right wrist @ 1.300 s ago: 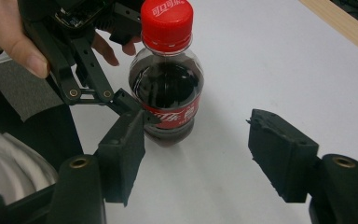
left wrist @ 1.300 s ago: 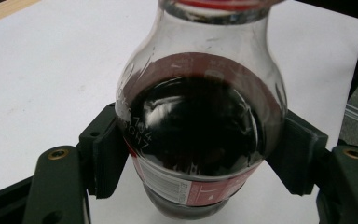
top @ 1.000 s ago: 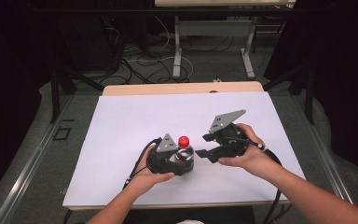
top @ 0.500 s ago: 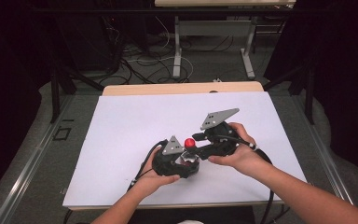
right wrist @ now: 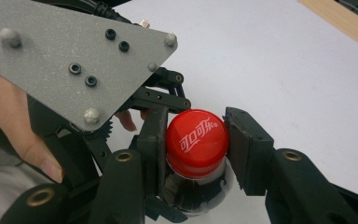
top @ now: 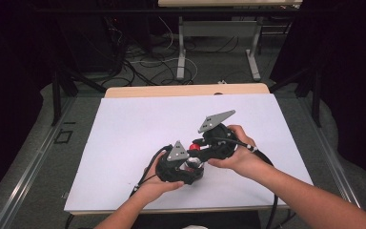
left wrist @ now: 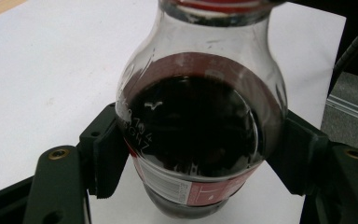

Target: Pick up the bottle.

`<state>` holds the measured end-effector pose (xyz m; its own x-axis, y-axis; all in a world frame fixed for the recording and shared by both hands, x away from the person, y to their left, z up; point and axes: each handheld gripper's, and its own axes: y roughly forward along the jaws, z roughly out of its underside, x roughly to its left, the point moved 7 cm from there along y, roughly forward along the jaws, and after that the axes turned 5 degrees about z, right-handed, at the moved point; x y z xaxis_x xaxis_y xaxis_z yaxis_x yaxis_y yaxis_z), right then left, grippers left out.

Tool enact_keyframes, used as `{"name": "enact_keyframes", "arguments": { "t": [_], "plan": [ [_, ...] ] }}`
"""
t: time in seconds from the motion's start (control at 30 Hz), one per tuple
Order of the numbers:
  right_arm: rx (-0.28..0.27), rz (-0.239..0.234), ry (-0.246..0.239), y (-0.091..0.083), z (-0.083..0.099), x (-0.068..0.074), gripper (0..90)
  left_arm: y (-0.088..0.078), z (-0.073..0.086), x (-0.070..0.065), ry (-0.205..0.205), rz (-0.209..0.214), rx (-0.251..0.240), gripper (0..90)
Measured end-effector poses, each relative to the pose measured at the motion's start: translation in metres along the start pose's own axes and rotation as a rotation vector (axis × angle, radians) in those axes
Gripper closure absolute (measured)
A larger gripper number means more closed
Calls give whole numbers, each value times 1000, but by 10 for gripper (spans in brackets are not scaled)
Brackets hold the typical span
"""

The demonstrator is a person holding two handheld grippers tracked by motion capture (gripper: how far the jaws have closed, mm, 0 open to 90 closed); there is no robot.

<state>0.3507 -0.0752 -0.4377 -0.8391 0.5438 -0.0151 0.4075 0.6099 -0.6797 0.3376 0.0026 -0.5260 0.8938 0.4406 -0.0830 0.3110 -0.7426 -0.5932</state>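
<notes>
We're over the white table, wide and bare around the action. Near its front edge the left gripper has its jaws clamped on the belly of the dark cola bottle, just above the label. The right gripper has just been closing, and now its pads pinch the little red cap from both sides.

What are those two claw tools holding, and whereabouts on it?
Both hold one cola bottle. The left gripper clamps its round body; the right gripper has just been closing its jaws onto the red cap.
</notes>
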Motion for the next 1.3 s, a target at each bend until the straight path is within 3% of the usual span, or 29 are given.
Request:
{"name": "enact_keyframes", "arguments": {
  "t": [0.13, 0.23, 0.37, 0.47, 0.53, 0.63, 0.7, 0.9, 1.0, 1.13, 1.3],
  "plan": [
    [30, -56, -57, -2, 1, -1, 607, 0, 0, -1, 11, 2, -6, 300],
    [22, -91, -87, -2, 0, -2, 608, -1, 0, -2, 18, 13, 7, 300],
    [20, -177, -182, -3, 0, -4, 610, -1, 0, -4, 18, 13, -4, 299],
    [13, -213, -238, -3, 0, -6, 609, -2, 1, -6, 24, 25, 12, 300],
    [5, -229, -233, -2, 1, -6, 607, -2, 1, -6, 18, 28, 9, 299],
    [-7, -208, -176, -4, 0, -5, 556, -4, -1, -4, 17, 26, 0, 299],
    [-33, -166, -131, -5, -1, -2, 512, -3, -2, -4, 8, 12, -15, 299],
    [-79, -51, -30, -6, -3, 3, 518, -4, -2, -2, 2, 0, -15, 299],
    [-68, 6, -29, -4, -1, 3, 555, -5, -2, -2, 7, 9, -4, 299],
    [-63, -9, -52, -3, 1, 3, 608, -4, -1, -2, 6, 4, -7, 299],
    [-60, -76, -78, -2, 1, 1, 612, -4, 0, -4, 2, 6, -9, 300]
  ]
}}
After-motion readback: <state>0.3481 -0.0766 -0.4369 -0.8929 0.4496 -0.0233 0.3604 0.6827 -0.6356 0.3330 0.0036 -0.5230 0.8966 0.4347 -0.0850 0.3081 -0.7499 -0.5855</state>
